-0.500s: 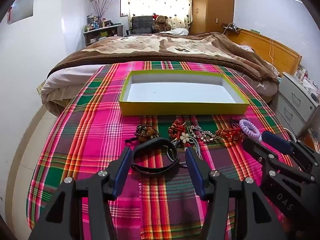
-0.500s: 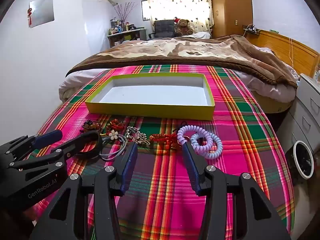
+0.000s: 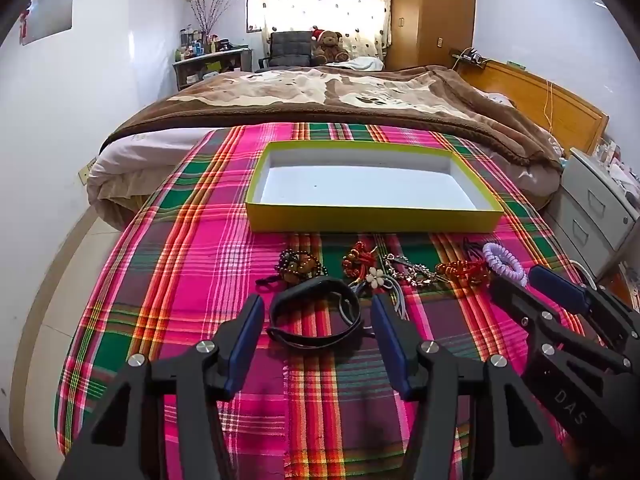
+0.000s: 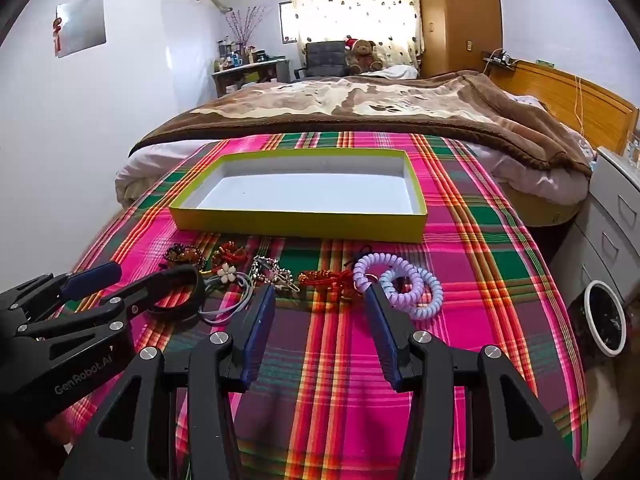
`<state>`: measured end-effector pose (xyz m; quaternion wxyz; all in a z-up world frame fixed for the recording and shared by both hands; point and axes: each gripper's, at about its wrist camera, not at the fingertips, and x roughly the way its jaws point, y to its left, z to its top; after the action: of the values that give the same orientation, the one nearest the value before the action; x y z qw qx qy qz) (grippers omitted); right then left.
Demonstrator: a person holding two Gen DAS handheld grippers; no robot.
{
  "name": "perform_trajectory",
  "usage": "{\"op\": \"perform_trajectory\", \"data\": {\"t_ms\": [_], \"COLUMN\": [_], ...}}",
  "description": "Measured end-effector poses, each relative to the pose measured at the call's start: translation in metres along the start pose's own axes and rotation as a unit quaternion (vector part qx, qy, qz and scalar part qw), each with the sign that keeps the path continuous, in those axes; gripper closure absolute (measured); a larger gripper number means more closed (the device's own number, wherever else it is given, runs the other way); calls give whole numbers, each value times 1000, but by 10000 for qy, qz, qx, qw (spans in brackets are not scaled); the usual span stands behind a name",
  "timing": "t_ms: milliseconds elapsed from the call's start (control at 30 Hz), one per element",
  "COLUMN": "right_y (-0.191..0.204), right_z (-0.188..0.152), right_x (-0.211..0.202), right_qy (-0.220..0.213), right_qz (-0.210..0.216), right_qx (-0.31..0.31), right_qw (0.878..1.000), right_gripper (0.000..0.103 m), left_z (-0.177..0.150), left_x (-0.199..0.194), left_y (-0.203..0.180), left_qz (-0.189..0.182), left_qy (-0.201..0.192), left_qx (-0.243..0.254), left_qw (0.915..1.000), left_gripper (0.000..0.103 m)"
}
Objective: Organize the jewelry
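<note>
Left gripper (image 3: 318, 312) — jaws spread wide, one blue-padded finger on either side of a black wristband (image 3: 316, 316) that lies flat on the plaid cloth (image 3: 180, 280). Whether the pads touch the band cannot be told; nothing is lifted. In the right wrist view the same gripper (image 4: 136, 280) enters from the left edge, its near finger lying across the band (image 4: 180, 300).

Right gripper (image 4: 320, 300) — jaws likewise wide apart and holding nothing. Between its fingers lies bare cloth (image 4: 500, 280), with a red knotted cord ornament (image 4: 328, 280) just beyond the fingertips. The right-hand finger tip sits just beside, possibly touching, a lilac coil hair tie (image 4: 374, 270), which overlaps a paler blue coil tie (image 4: 420, 296). In the left wrist view this gripper (image 3: 532, 284) appears at the right edge, close to the lilac coil (image 3: 504, 264).

Jewelry row, running across the cloth between the grippers and the box: a dark beaded bracelet (image 3: 298, 266) at far left, a red-and-gold beaded piece (image 3: 358, 258), a white flower charm on grey cords (image 3: 376, 278), a silver chain piece (image 3: 412, 272), then the red cord ornament (image 3: 460, 270) and the coils.

Yellow-green shallow box (image 3: 372, 220) — white interior, resting on the cloth just beyond the row, apart from it; no jewelry inside.

Background: a bed with a brown blanket (image 3: 340, 96), a teddy bear (image 3: 328, 44) on a chair, a wooden wardrobe (image 3: 432, 12).
</note>
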<state>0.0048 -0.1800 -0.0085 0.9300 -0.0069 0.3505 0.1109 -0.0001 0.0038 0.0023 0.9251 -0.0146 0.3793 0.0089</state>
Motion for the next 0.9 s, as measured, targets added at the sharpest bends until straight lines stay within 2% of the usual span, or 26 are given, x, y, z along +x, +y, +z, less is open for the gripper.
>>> {"op": "perform_trajectory", "data": {"t_ms": [900], "right_y": [2], "right_z": [-1], "right_x": [-1], "right_qy": [6], "right_qz": [1], "right_qx": [2], "right_qw": [10000], "right_gripper": [56], "left_z": [-1], "left_x": [0], "left_y": [-1], "left_qz": [0], "left_qy": [42], "left_qx": [-40], "left_qw": [10000], "left_gripper": [46]}}
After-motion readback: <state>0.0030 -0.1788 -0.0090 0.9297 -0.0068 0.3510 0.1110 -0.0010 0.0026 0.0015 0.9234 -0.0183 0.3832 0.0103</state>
